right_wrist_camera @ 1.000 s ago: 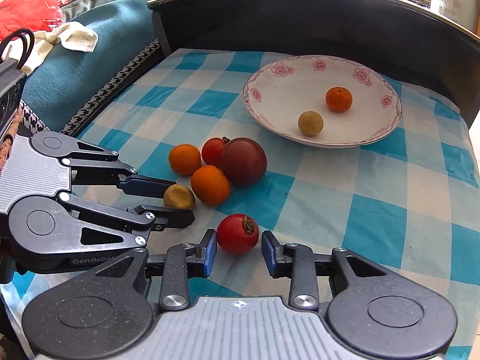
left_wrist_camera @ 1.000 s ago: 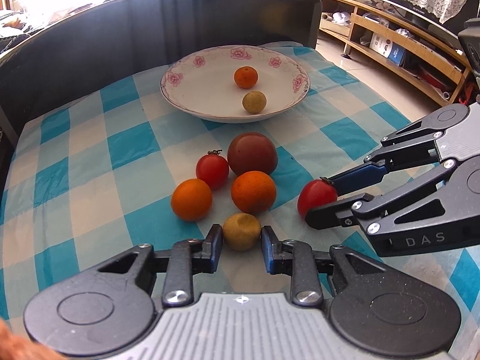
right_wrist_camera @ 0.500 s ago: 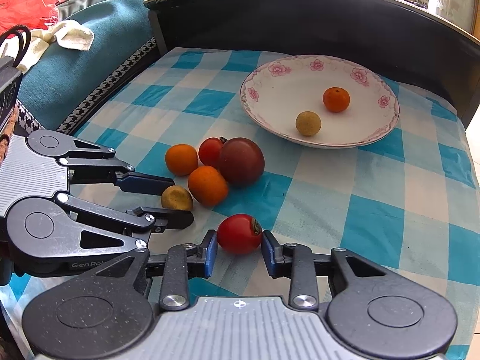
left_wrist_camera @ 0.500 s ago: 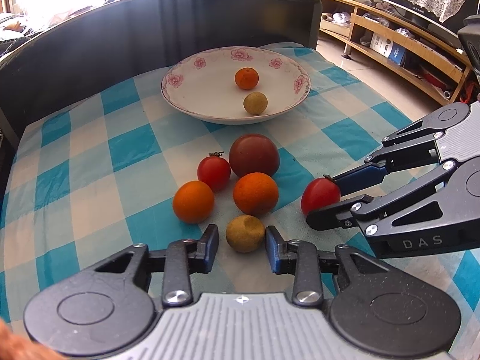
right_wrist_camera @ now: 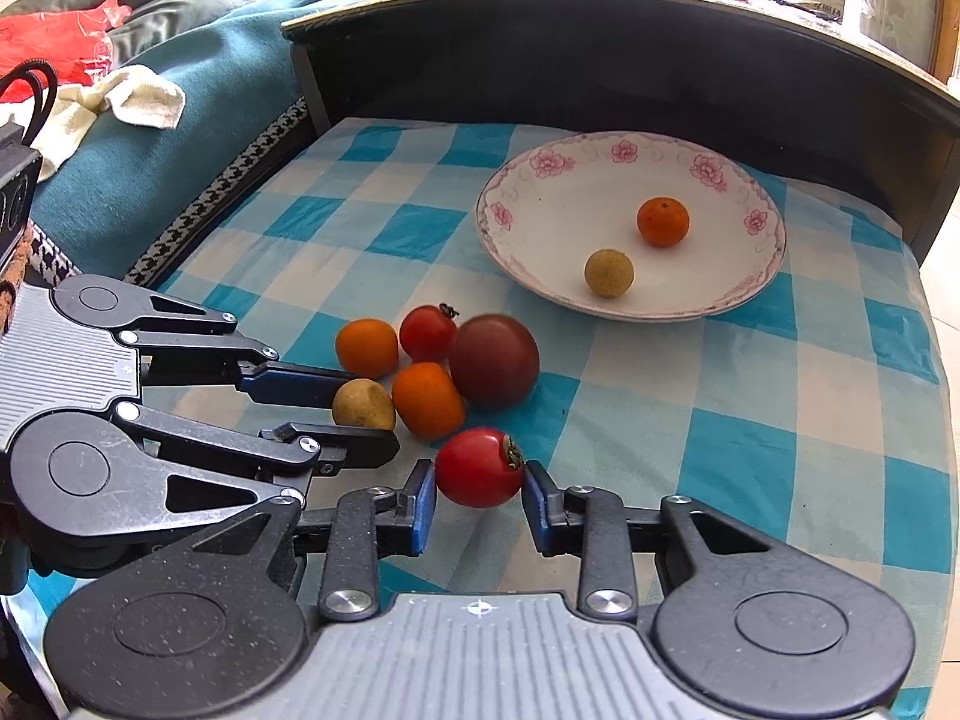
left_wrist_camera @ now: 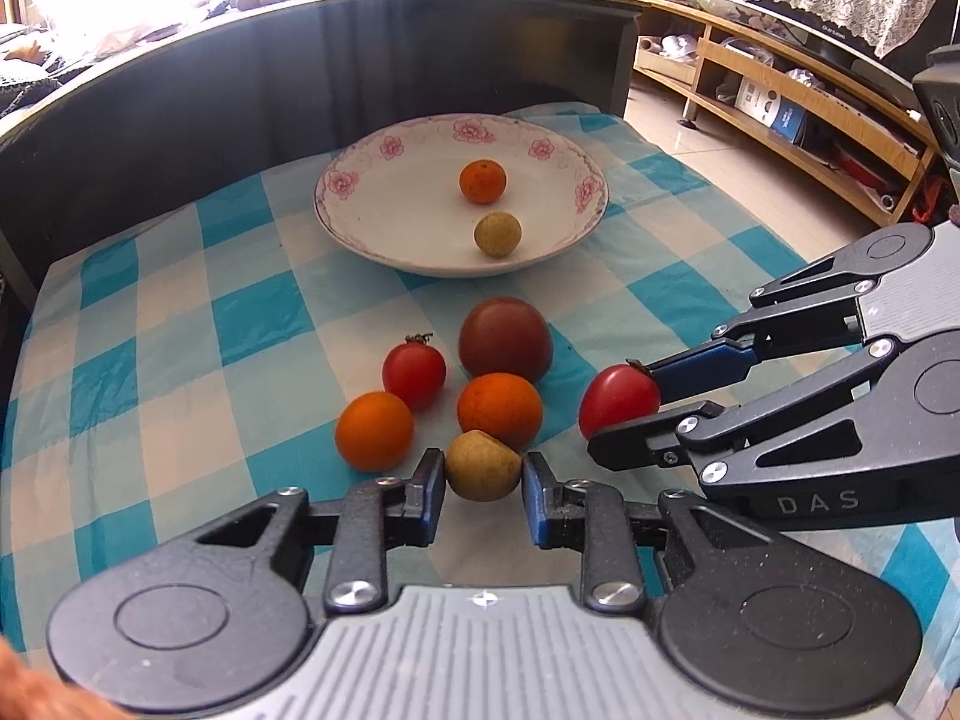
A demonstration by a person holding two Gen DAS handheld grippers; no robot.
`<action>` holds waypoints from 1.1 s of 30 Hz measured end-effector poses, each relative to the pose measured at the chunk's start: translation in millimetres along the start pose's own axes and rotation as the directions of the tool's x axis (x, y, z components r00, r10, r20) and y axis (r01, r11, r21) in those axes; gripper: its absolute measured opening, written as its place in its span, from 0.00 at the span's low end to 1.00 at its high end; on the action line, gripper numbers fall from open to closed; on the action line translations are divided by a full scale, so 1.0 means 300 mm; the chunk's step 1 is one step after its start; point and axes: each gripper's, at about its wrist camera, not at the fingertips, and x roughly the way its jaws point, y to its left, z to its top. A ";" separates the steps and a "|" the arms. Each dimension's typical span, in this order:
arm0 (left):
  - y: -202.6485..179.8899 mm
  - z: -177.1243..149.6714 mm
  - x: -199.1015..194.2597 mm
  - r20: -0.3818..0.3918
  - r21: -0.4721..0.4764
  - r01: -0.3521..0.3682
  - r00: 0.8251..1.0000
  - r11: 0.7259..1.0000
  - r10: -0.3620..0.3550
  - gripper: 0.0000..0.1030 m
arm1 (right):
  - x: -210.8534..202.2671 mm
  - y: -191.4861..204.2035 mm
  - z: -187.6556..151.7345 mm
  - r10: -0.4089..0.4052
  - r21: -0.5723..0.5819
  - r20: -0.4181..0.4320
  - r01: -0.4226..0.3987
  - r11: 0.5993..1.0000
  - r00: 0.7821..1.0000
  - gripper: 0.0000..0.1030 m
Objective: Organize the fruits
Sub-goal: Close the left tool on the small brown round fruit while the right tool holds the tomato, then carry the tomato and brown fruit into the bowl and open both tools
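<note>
A small tan round fruit [left_wrist_camera: 483, 465] is clamped betw. the left gripper [left_wrist_camera: 483, 495] pads; a red tomato [right_wrist_camera: 479, 467] is clamped by the right gripper [right_wrist_camera: 478, 501]. Both lie near, w/ a white floral-rimmed plate [left_wrist_camera: 360, 222] far.

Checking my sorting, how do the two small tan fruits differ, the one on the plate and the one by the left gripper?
One tan fruit lies on the plate, round and alone; the other tan fruit sits on the cloth between the left gripper fingers, touching an orange, looking lumpier. Both share colour.
</note>
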 end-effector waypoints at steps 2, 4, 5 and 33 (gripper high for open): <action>0.005 0.008 -0.003 0.004 -0.012 0.003 1.000 1.000 -0.003 0.35 | -0.003 -0.003 0.004 0.000 0.007 0.004 0.000 1.000 1.000 0.25; 0.006 0.011 -0.003 0.005 -0.014 0.002 1.000 1.000 -0.002 0.35 | -0.002 -0.003 0.004 -0.001 0.009 0.005 0.001 1.000 1.000 0.25; 0.004 0.011 -0.003 0.005 -0.012 0.001 1.000 1.000 -0.001 0.35 | -0.003 -0.004 0.002 0.001 0.008 0.005 -0.001 1.000 1.000 0.25; 0.021 0.107 -0.022 0.078 -0.035 -0.027 0.996 0.999 0.030 0.35 | -0.030 -0.056 0.083 -0.036 0.049 0.095 0.031 0.998 0.995 0.26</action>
